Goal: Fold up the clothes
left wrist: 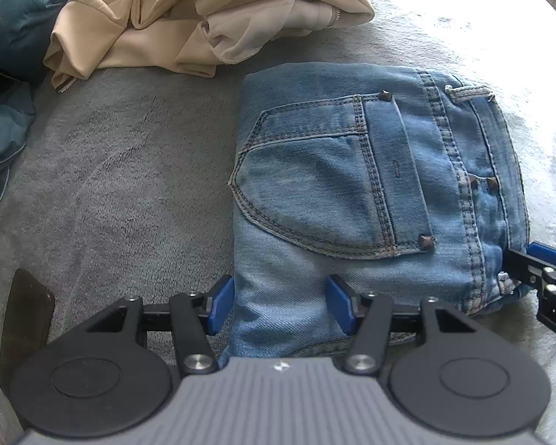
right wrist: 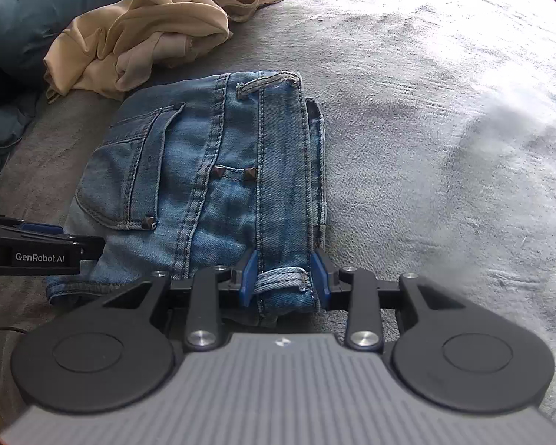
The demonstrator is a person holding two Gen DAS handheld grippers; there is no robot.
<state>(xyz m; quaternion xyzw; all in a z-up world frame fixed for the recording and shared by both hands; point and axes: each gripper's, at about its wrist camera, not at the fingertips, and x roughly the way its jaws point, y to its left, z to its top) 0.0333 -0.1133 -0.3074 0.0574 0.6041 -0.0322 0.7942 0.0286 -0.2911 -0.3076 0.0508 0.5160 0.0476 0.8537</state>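
Folded blue jeans (left wrist: pixel 352 185) lie flat on the grey blanket (left wrist: pixel 111 185), back pocket up. My left gripper (left wrist: pixel 280 306) stands open over their near left corner. One blue pad is just off the denim's left edge and the other rests over the cloth. In the right wrist view the jeans (right wrist: pixel 204 185) show their waistband and belt loops. My right gripper (right wrist: pixel 285 278) straddles the near end of that waistband with its pads close beside it and the cloth lying flat, not pinched. The left gripper (right wrist: pixel 55 244) shows at the jeans' left edge.
A crumpled beige garment (left wrist: pixel 166 29) lies behind the jeans, also in the right wrist view (right wrist: pixel 148 37). A blue quilt (left wrist: pixel 11 18) bunches at the far left. A dark flat object (left wrist: pixel 26 315) lies near the left gripper. Bright grey blanket (right wrist: pixel 426 148) stretches to the right.
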